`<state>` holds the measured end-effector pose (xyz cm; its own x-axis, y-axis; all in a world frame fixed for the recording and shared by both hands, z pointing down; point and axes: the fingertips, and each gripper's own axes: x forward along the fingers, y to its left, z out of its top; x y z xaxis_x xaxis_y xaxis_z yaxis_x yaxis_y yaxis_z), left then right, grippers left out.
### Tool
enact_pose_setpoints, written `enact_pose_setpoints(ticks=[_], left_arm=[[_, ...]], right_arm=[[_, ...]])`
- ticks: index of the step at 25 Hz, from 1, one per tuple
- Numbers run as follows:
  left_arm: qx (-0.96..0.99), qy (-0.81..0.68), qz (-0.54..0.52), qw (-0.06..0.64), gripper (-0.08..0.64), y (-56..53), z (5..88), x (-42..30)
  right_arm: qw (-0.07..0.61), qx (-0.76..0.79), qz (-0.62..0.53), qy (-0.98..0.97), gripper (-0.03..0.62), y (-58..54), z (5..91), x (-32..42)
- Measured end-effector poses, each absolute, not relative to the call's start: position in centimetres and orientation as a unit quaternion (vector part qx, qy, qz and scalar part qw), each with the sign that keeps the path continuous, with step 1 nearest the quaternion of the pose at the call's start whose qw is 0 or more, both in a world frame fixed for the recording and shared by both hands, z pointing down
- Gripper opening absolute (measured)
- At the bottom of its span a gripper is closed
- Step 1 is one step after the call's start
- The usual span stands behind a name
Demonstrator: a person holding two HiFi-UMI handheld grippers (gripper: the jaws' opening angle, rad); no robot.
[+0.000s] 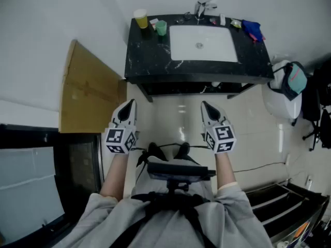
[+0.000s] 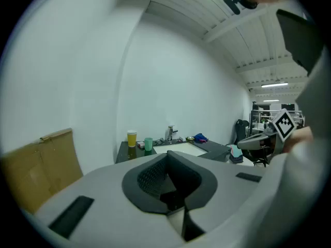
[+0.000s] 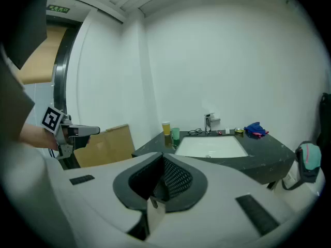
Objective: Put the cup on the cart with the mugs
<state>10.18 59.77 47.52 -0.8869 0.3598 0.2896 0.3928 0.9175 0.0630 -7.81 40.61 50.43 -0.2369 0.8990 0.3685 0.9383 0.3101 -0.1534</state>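
A yellow cup [image 1: 140, 18] and a green cup [image 1: 161, 28] stand at the back left of a black counter [image 1: 150, 61], left of its white sink [image 1: 202, 43]. Both cups also show far off in the left gripper view, yellow cup [image 2: 132, 138] and green cup [image 2: 148, 144], and in the right gripper view, yellow cup [image 3: 166, 128] and green cup [image 3: 176, 134]. My left gripper [image 1: 131, 104] and right gripper [image 1: 206, 106] hover side by side in front of the counter, well short of the cups. Both are shut with nothing in them. No cart with mugs is in view.
A cardboard sheet [image 1: 88, 89] leans on the wall to the left. A faucet [image 1: 204, 6], small items and a blue cloth [image 1: 252, 29] line the counter's back. A white bin with a teal bag [image 1: 294, 80] stands at right, a black rack [image 1: 289, 205] at lower right.
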Motion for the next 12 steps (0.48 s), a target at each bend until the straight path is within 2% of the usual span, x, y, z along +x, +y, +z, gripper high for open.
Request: enact_pose_setpoints(ticks=[12], left_arm=[[-0.163, -0.976, -0.05, 0.138, 0.002, 60.7, 46.6, 4.7]], right_arm=[[0.19, -0.607, -0.05, -0.77, 0.006, 43.9, 50.0, -11.1]])
